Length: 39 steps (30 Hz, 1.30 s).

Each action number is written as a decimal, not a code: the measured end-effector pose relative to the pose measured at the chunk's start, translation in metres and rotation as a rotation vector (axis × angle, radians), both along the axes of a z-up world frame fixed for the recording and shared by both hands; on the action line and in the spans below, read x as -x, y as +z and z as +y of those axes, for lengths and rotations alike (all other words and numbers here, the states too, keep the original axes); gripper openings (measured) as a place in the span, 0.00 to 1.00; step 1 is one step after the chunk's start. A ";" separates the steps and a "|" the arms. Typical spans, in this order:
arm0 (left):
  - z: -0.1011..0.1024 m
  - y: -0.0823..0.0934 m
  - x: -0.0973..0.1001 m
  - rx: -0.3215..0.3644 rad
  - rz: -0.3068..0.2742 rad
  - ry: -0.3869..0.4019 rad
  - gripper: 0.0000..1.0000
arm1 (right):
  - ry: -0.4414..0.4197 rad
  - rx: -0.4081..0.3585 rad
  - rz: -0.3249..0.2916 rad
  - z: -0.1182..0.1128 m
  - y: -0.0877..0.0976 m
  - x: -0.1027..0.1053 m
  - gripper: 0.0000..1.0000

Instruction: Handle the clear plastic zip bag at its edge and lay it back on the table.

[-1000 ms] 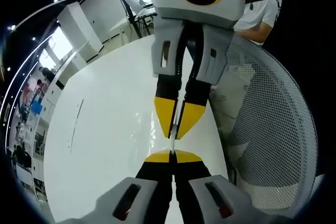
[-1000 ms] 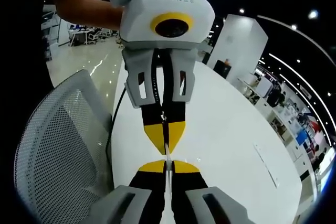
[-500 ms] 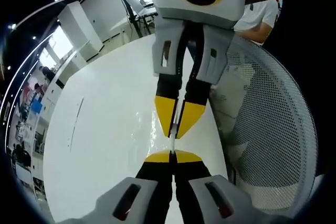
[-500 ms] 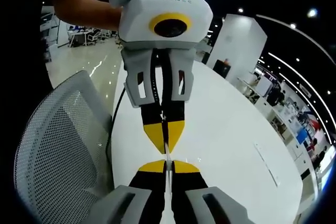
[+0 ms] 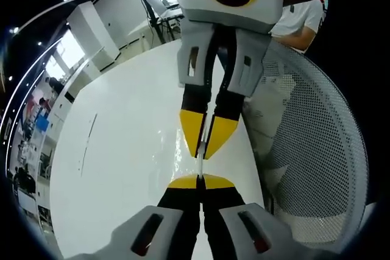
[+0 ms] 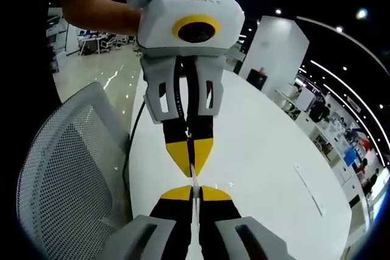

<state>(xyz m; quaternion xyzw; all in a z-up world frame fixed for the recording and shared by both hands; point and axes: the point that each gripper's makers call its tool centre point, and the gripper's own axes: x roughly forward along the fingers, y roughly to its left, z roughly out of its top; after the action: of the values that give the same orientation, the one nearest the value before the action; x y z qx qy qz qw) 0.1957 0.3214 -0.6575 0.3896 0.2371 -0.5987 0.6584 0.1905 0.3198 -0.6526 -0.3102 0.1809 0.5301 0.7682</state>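
You have both grippers facing each other above the white worktop (image 5: 122, 150), tip to tip. In the left gripper view, your left gripper (image 5: 200, 178) has its fingers pressed together on the thin edge of the clear plastic zip bag (image 5: 200, 164), and the right gripper (image 5: 206, 140) comes in from above, its yellow tips pinching the same edge. In the right gripper view, that edge (image 6: 192, 173) runs as a pale line between your right gripper (image 6: 192, 191) and the left gripper (image 6: 190, 150). A mesh chair (image 5: 317, 144) stands just beside the worktop.
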 end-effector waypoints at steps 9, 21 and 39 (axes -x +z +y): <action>0.001 0.000 0.000 0.001 0.002 0.002 0.00 | -0.001 -0.002 0.000 0.000 0.000 0.000 0.00; 0.002 0.000 -0.001 0.000 0.005 0.004 0.00 | -0.006 -0.001 0.003 -0.002 -0.001 0.000 0.00; 0.004 0.000 -0.001 0.002 0.007 0.010 0.00 | -0.012 -0.003 0.006 -0.003 -0.001 -0.001 0.00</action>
<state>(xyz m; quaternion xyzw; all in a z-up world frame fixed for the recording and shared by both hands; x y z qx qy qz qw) 0.1965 0.3258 -0.6574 0.3855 0.2408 -0.5971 0.6609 0.1910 0.3168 -0.6540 -0.3063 0.1842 0.5266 0.7713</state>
